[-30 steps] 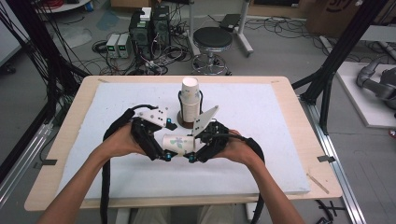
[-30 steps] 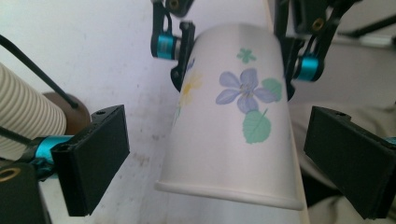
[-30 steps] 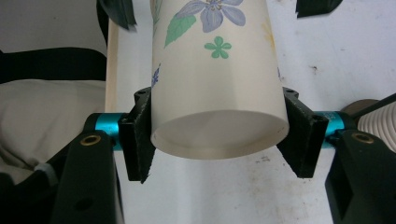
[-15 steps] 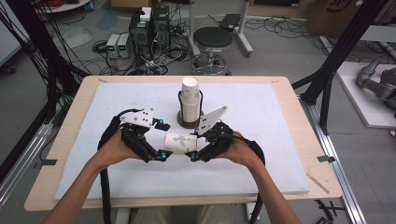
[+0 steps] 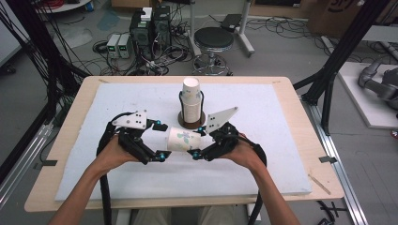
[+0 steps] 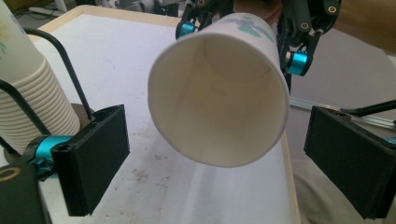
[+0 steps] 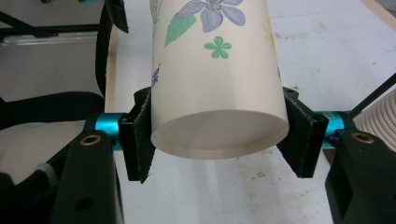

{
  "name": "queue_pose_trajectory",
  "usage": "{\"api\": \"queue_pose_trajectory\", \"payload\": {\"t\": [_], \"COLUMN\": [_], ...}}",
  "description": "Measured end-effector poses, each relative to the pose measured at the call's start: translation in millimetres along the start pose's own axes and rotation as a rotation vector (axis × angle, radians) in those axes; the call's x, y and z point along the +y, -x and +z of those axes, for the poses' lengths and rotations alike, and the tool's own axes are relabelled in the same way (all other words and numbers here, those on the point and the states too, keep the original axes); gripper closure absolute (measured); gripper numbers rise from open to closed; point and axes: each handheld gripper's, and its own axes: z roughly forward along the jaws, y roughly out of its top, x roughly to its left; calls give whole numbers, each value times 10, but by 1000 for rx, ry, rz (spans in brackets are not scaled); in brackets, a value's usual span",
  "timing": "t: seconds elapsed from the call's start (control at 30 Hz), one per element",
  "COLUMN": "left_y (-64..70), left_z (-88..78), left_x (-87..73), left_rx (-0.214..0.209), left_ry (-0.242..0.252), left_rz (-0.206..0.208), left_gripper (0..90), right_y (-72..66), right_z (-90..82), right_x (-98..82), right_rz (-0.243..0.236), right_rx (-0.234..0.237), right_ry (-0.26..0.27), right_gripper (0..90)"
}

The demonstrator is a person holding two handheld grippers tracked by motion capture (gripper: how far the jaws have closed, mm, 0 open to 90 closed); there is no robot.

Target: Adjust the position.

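Paper cup (image 5: 182, 139), white w/ flower print, lies on its side in the air above the white pad (image 5: 281, 154), held near its base by the right gripper (image 5: 201, 144). In the right gripper view the two black pads press on either side of the cup (image 7: 217, 79) close to the bottom rim; jaws pinching it, base facing the camera.

Nearest edge: the person's forearms come in over the front edge of the wooden table (image 5: 300, 199). A strip of bare pad lies between hands and that front edge, w/ wide bare stretches left and right of the hands.

Left gripper (image 5: 158, 140) sits just left of the cup's open mouth, jaws spread wide. In the left gripper view the mouth (image 6: 219, 100) faces the camera and floats between the two black pads w/ gaps on both sides, no contact; right gripper's jaws (image 6: 243, 32) clamp the far end.

Just behind the held cup, near the pad's centre: a stack of paper cups (image 5: 192, 101) standing upright in a black wire holder (image 5: 202, 105) on a round dark base. Held cup sits close to the holder's base; whether there's a gap I can't tell.

Farther back: open pad up to the table's rear edge. Beyond it, floor w/ a round stool (image 5: 213, 40), computer boxes (image 5: 150, 23), cables.
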Motion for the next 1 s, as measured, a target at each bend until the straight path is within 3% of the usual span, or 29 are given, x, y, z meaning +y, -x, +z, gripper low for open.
{"api": "queue_pose_trajectory", "payload": {"t": [0.5, 0.67, 1.0], "left_y": [0, -11, -15], "left_z": [18, 33, 128], "left_x": [-128, -147, -159], "left_rx": [-30, -62, -99], "left_ry": [128, 178, 191], "left_rz": [-39, -55, -56], "left_gripper": [67, 67, 67], "right_y": [-1, -14, -30], "right_z": [-54, -25, 16], "right_x": [-153, -199, -270], "right_rz": [48, 50, 64], "right_rx": [15, 26, 53], "right_ry": [143, 160, 221], "right_gripper": [374, 373, 373]}}
